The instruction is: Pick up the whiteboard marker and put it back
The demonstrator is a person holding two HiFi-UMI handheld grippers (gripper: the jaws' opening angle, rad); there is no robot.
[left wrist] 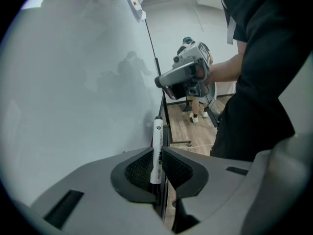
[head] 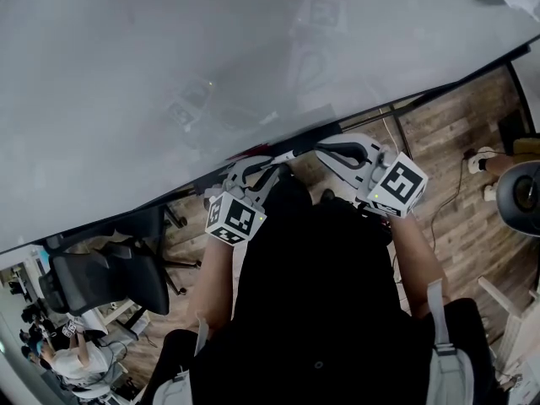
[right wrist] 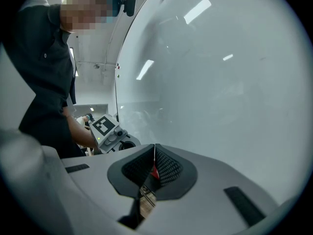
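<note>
A white whiteboard marker (left wrist: 158, 131) with a black cap stands upright between the jaws of my left gripper (left wrist: 157, 152), which is shut on its lower barrel. The marker's cap reaches up beside the dark edge of the whiteboard (left wrist: 73, 82). In the head view the left gripper (head: 253, 178) and the right gripper (head: 331, 152) are close together at the board's lower ledge (head: 169, 199), and the marker is hidden there. My right gripper (right wrist: 154, 150) has its jaws pressed together at the tips. A small red patch shows in the gap below the tips, and I cannot tell what it is.
The whiteboard (head: 211, 57) fills the upper part of the head view. A black office chair (head: 110, 281) stands at lower left, with a seated person (head: 76, 361) beyond it. On the wooden floor (head: 456, 218) at right are a cable and another person's feet (head: 485, 163).
</note>
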